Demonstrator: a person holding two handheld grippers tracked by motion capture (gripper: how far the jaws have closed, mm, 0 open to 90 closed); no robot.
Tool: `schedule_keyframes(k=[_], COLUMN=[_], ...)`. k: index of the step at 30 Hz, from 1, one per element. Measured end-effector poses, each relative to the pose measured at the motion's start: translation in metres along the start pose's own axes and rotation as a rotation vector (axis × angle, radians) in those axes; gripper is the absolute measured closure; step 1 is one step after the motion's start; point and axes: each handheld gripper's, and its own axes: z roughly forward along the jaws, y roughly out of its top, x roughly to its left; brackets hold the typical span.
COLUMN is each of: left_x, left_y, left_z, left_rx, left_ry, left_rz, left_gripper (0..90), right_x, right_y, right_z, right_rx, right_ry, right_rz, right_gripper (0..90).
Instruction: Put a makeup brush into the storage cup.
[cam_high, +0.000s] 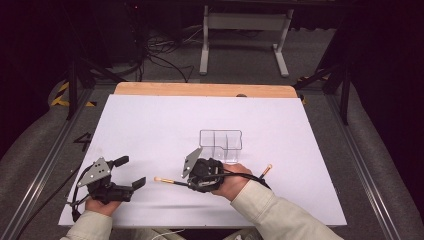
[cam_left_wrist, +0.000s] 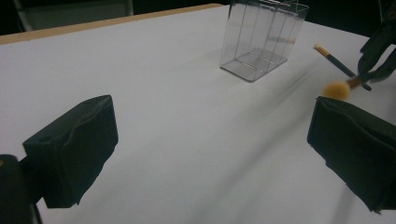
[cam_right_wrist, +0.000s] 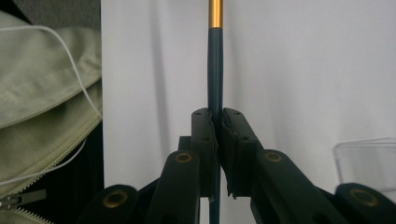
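- Right tool (cam_high: 192, 176) clamped on a makeup brush (cam_right_wrist: 215, 70), mid-handle, likely so it can be tipped into the clear divided organizer (cam_high: 220, 145) just beyond.
- Left tool (cam_high: 127, 172) jaws apart, empty, low over the white tabletop (cam_high: 150, 125), apparently waiting.
- Brush: slim dark handle, gold ferrule, pale tan tip (cam_left_wrist: 336, 89); held near the tabletop front, beside the organizer.
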Motion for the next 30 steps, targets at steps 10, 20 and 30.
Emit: schedule_keyframes(k=[10, 20, 30], left_x=[0.001, 0.001, 0.0], left_y=[0.0, 0.0, 0.0], left_z=[0.001, 0.001, 0.001], left_rx=[0.002, 0.002, 0.004], left_ry=[0.001, 0.001, 0.001], left_rz=[0.001, 0.001, -0.001], left_gripper=[2.4, 2.4, 2.4], right_x=[-0.008, -0.01, -0.011], right_y=[-0.013, -0.025, -0.041], right_z=[-0.028, -0.044, -0.049], right_rx=[-0.191, -0.311, -0.491], right_ry=[-0.054, -0.091, -0.144], right_rz=[0.045, 0.077, 0.119], right_gripper=[83.9, 83.9, 83.9])
